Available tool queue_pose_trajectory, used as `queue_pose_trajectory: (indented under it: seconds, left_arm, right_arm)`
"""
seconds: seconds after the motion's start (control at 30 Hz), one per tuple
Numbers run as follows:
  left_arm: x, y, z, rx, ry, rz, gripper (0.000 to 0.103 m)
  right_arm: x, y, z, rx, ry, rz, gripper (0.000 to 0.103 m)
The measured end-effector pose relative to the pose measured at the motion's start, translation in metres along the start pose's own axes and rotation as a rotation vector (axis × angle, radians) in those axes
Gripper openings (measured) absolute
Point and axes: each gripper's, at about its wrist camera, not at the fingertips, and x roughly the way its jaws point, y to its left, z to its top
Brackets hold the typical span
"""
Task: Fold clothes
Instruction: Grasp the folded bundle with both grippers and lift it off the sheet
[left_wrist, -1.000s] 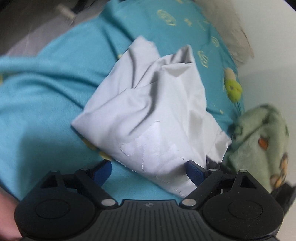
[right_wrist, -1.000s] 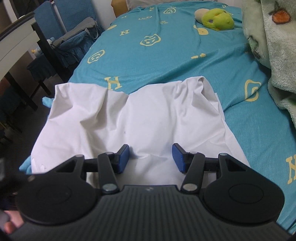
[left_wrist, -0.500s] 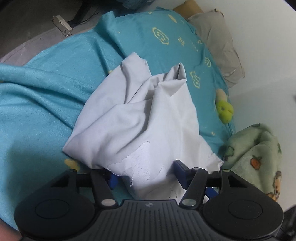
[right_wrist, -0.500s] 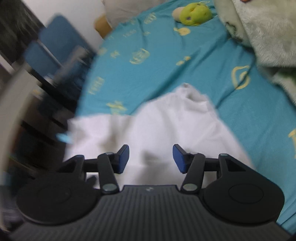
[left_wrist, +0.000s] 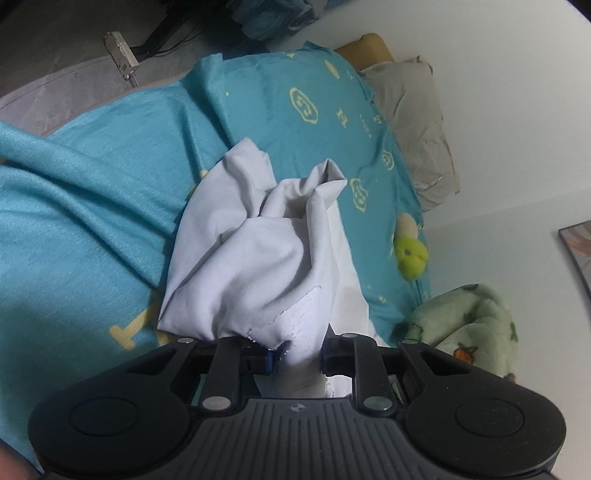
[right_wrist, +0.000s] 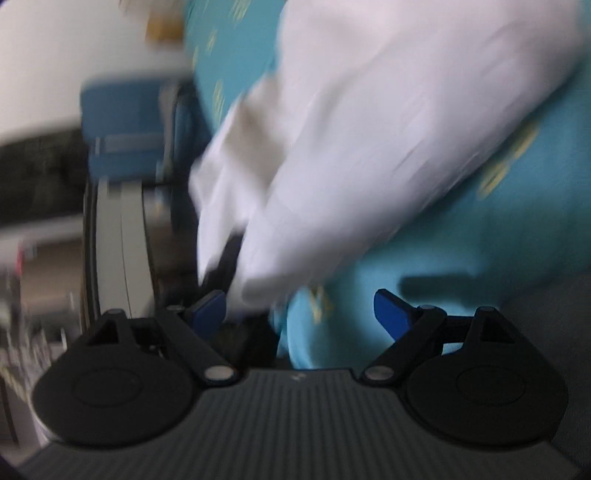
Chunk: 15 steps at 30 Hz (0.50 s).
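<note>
A bedroom in a home. Bed (left_wrist: 92, 206) covered with a teal sheet printed in yellow letters and faces; beige pillow (left_wrist: 417, 122) at the head against a plain white wall (left_wrist: 517, 92). Yellow-green plush toy (left_wrist: 410, 254) lying on the sheet near the wall, and a fluffy green cartoon-print blanket (left_wrist: 469, 325) bunched at the bed's edge. Crumpled white garment (left_wrist: 258, 258) on the bedding. Grey floor (left_wrist: 55, 55) beside the bed with dark cables. Corner of a framed picture (left_wrist: 580, 251) on the wall.
</note>
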Motion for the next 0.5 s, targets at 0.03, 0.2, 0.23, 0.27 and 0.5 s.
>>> queue_pose_trajectory:
  seconds: [0.03, 0.2, 0.23, 0.27, 0.5]
  left_arm:
    - [0.000, 0.000, 0.001, -0.004, -0.001, -0.007, 0.022]
    - [-0.011, 0.007, 0.006, -0.017, 0.001, -0.026, 0.022]
    - [-0.011, 0.007, 0.007, -0.015, 0.000, -0.028, 0.022]
    - [-0.012, 0.007, 0.007, -0.016, 0.001, -0.033, 0.022]
    - [-0.038, -0.010, 0.013, -0.064, 0.023, -0.083, 0.021]
  right_arm:
    - [-0.004, -0.002, 0.004, 0.005, -0.047, -0.008, 0.089]
    - [-0.020, -0.011, 0.013, 0.052, -0.221, -0.026, 0.068]
    - [-0.021, -0.010, 0.013, 0.050, -0.233, -0.019, 0.062]
    - [-0.022, -0.008, 0.013, 0.041, -0.244, -0.016, 0.050]
    - [-0.052, 0.025, 0.011, -0.075, -0.295, 0.007, 0.030]
